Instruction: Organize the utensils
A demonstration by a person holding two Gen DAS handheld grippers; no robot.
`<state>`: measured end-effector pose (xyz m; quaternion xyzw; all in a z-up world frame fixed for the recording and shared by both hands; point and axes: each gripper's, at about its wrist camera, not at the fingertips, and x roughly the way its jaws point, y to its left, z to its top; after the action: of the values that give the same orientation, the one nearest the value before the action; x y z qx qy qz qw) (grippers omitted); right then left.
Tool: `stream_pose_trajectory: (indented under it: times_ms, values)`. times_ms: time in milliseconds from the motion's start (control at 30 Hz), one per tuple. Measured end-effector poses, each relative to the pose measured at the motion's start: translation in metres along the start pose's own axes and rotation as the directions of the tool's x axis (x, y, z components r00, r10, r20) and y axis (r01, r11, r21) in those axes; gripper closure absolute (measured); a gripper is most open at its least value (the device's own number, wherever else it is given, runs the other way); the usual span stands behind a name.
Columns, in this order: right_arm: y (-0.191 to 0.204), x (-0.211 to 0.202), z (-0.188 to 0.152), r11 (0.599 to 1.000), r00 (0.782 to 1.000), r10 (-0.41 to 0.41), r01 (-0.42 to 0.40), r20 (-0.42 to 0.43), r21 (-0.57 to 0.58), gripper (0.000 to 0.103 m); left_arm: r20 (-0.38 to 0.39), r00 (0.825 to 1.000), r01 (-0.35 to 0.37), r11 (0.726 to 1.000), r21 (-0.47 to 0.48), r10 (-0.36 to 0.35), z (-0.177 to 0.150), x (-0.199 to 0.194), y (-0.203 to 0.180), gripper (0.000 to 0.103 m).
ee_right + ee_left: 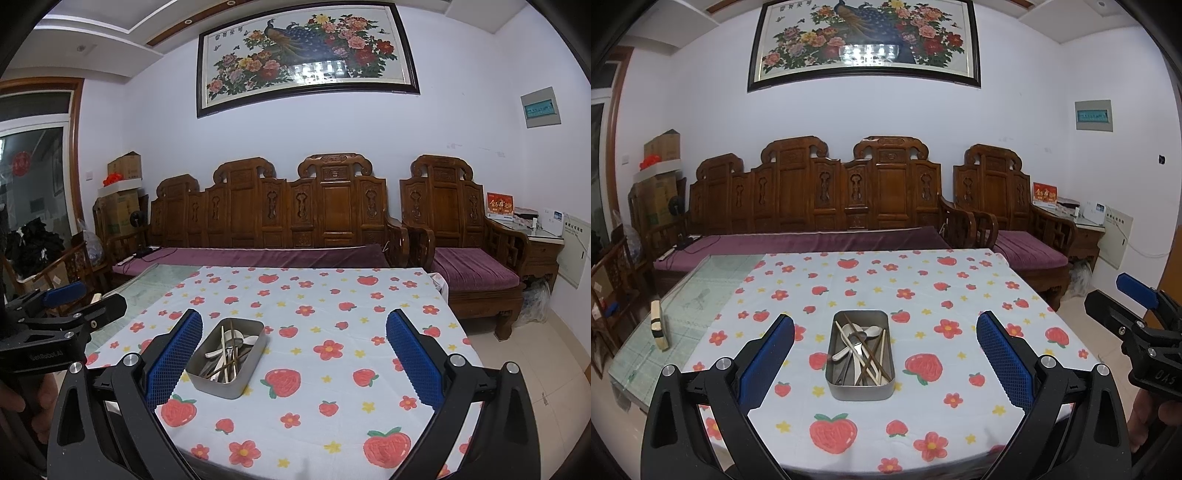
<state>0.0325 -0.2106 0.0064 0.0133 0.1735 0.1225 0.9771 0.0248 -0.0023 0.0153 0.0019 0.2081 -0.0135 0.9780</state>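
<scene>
Both wrist cams low at near table edge, facing sofa (820,206), left cam centred on shared tin (861,354), right cam further right

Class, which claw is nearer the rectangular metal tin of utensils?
Left. The left claw frames the rectangular metal tin squarely between its fingers; the right claw sits to the tin's right.

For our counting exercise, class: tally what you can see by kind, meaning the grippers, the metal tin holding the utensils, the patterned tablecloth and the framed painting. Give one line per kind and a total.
Grippers: 2, the left gripper and the right gripper, both open
Metal tin of mixed utensils: 1
Strawberry-print tablecloth: 1
Framed peacock painting: 1
Total: 5
</scene>
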Motion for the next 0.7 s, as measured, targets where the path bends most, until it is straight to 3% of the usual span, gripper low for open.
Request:
stream_pose_trajectory:
  times_ms: [700]
  values:
    - [0.0041,-0.0012,0.0010,1.000,1.000,-0.002,0.002,-0.001,0.001,0.003,-0.001,1.000,0.003,1.000,-0.001,-0.003,-0.0025,-0.0004,-0.0006,0.008]
